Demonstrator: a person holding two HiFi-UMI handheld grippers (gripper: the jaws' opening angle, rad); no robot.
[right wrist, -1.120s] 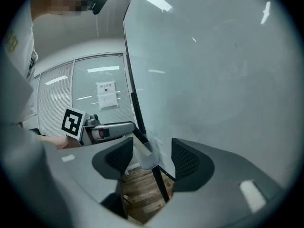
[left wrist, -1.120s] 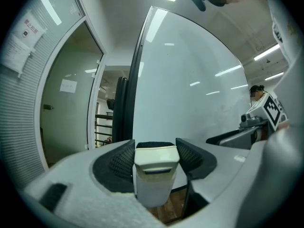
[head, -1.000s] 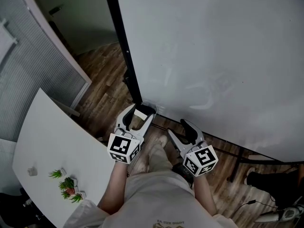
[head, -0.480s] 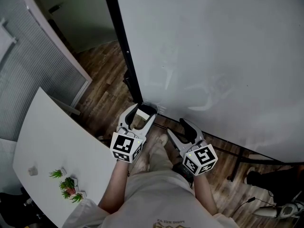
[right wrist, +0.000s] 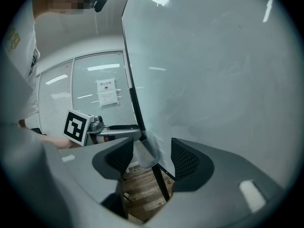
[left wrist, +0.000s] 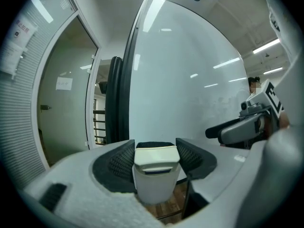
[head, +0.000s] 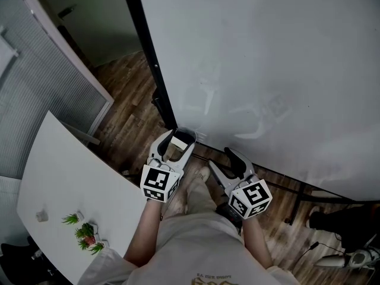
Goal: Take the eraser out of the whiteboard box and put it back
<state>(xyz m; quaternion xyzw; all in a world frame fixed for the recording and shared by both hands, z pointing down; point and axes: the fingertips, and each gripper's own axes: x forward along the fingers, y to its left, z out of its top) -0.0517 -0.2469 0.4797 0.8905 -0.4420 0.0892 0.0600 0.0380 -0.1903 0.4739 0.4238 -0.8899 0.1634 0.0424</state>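
Change: the left claw, carrying the eraser, had edged slightly nearer the whiteboard box; the right claw had kept its place.
Left claw: closed on the eraser, both ribbed pads against its white sides.
Eraser: held just beside the box's mouth, dark felt face turned away from the person; whether its far end had entered the box could not be told.
Right claw: jaws stood wide with nothing gripped; the box showed beyond the gap.
Whiteboard box: translucent, mounted at the lower left corner of the whiteboard.
Surroundings: wooden floor below; a white counter at left bore small plants.
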